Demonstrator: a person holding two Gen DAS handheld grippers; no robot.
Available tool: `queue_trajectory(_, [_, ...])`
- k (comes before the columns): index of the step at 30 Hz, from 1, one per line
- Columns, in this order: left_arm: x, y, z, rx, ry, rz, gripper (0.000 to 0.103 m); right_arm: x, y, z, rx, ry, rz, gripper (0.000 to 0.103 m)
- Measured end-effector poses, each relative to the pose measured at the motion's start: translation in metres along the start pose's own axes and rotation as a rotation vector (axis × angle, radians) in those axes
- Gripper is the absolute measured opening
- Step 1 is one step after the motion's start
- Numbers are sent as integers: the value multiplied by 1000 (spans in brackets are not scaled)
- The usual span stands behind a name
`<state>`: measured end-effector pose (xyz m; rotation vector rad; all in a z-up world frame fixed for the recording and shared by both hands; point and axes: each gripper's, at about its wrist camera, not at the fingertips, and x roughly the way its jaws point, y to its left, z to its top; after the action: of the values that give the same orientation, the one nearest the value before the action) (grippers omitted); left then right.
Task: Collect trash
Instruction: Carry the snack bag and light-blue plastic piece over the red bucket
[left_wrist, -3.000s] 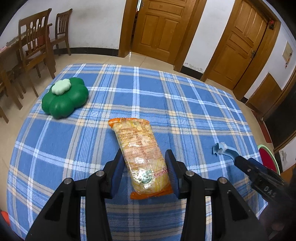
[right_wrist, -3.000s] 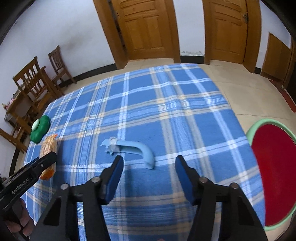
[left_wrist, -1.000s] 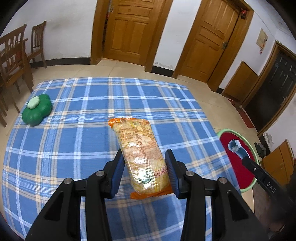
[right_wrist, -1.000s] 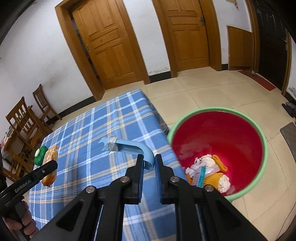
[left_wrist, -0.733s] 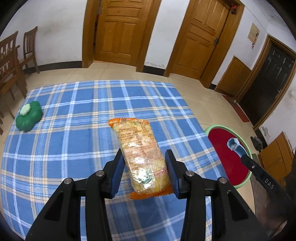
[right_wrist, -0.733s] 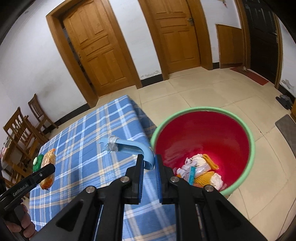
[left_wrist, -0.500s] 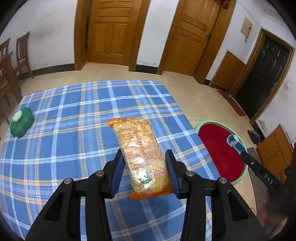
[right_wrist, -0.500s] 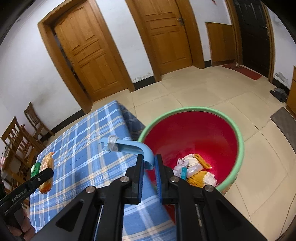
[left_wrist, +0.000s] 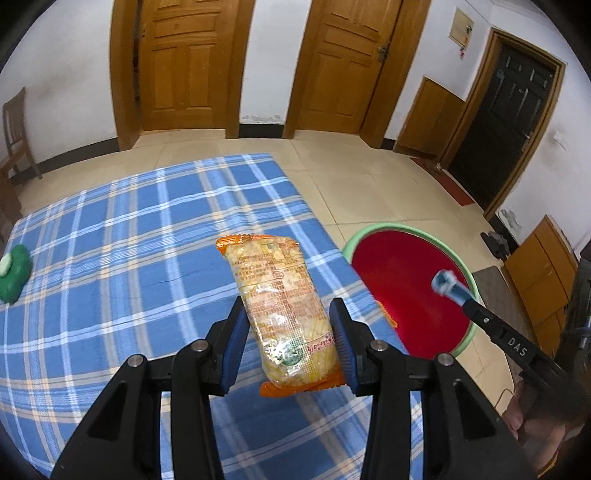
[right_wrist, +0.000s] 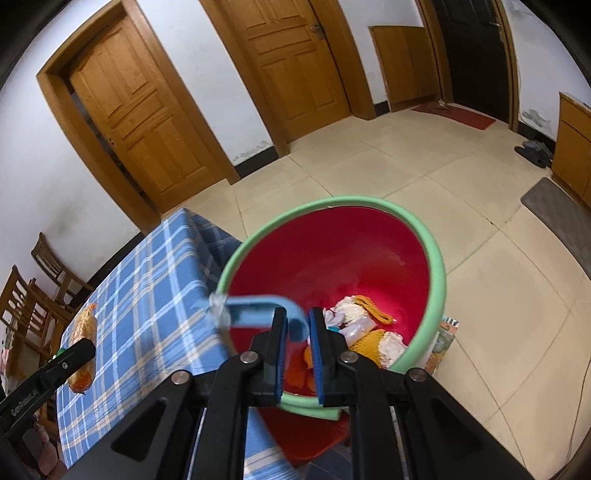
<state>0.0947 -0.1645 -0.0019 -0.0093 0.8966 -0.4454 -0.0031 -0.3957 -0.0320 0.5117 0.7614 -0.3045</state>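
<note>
A: While both grippers hang over the table edge, what does each one hold?

B: Nearest in the left wrist view, the left gripper stands partly open, its blue pads pressing both sides of a snack bag. The bag is clear with orange ends, and it lies lengthwise between the fingers, its far end sticking out past the tips, in the air over the blue plaid tablecloth.

A: And the right one?

B: The right gripper is nearly closed, clamped on the curved end of a light blue hook. The hook's straight part runs out to the left, with a grey, blurred tip.

A: Where is the hook relative to the bin?

B: It hangs over the near left rim of the bin, which is red inside with a green rim and stands on the tiled floor just beside the table corner. In the bin lie white, yellow and orange scraps. A printed packet is wedged on the floor against its outer right wall.

A: Anything farther off?

B: A green clover-shaped thing sits at the far left of the tablecloth, well apart from the bag. Beyond the table are wooden chairs on the left, two wooden doors in the white wall, and a dark door to the right, with a grey mat on the floor.
</note>
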Motion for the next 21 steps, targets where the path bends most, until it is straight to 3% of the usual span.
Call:
queue_trajectory(12, [27, -35, 6, 71, 37, -39, 45, 15, -25, 3, 52, 20, -16, 17])
queue_trajectory(21, [49, -57, 6, 114, 69, -71, 45, 18, -36, 5, 87, 23, -18, 31])
